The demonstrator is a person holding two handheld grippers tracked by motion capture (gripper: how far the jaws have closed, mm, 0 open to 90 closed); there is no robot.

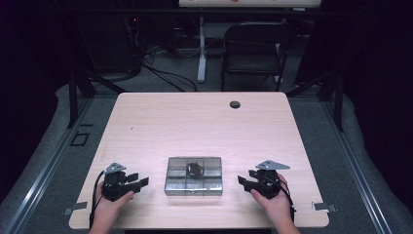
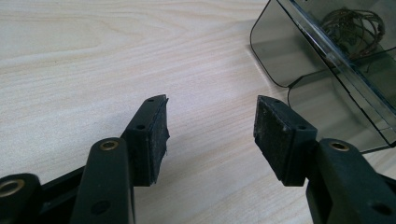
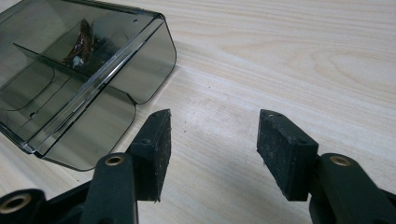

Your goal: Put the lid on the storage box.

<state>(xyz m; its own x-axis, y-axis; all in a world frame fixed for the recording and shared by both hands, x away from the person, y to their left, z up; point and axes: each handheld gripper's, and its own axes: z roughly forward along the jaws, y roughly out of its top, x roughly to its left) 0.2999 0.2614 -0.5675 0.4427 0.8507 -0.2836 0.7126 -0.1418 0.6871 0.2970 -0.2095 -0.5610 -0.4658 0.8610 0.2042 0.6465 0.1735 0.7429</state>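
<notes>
So the smoky clear plastic compartment box (image 1: 194,176) sits near the table's (image 1: 195,122) front edge, long axis running side to side. Left gripper (image 1: 139,182) and right gripper (image 1: 244,182) flank its short ends, both spread wide and empty, about equally near.

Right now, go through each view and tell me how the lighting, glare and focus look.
High view: the table is lit while the room around it is very dark, and the picture is soft. Left gripper view: bright and even, with the left tongs sharp and the smoky compartment box throwing a faint shadow. Right gripper view: the right tongs crisp, pale glare streaks on the box walls.
</notes>
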